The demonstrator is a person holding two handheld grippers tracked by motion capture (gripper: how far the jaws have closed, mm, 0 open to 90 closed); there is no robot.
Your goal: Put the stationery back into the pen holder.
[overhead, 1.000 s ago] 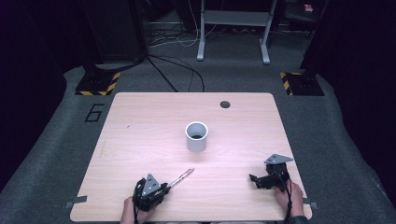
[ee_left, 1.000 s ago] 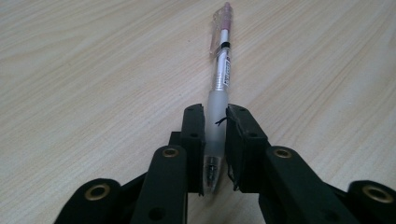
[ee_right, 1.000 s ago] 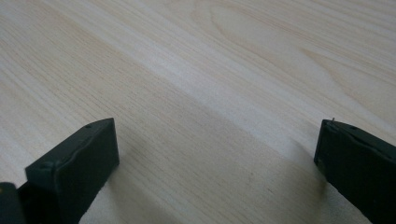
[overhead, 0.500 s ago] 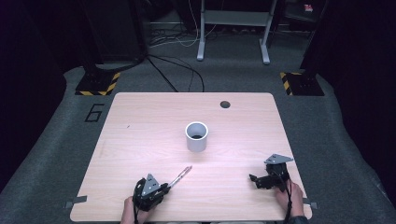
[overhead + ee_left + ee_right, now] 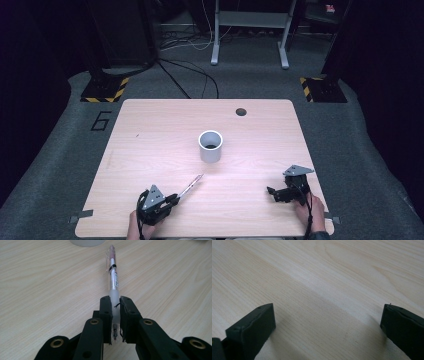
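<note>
A clear pen (image 5: 113, 277) with a pinkish cap lies along the wooden table (image 5: 150, 130), pointing toward a white cup (image 5: 210, 145) at the table's middle. My left gripper (image 5: 115, 312) is shut on the pen's near end; in the high view the left gripper (image 5: 170, 200) sits near the front left edge with the pen (image 5: 190, 186) sticking out up and right. My right gripper (image 5: 272, 192) rests at the front right, held by a hand. In the right gripper view the right gripper (image 5: 327, 322) stands open over bare wood, nothing between its jaws.
A dark round hole (image 5: 241, 111) marks the table's far right. Beyond the table are cables (image 5: 185, 75), a metal stand's legs (image 5: 250, 30) and yellow-black striped bases (image 5: 105, 92) on grey floor.
</note>
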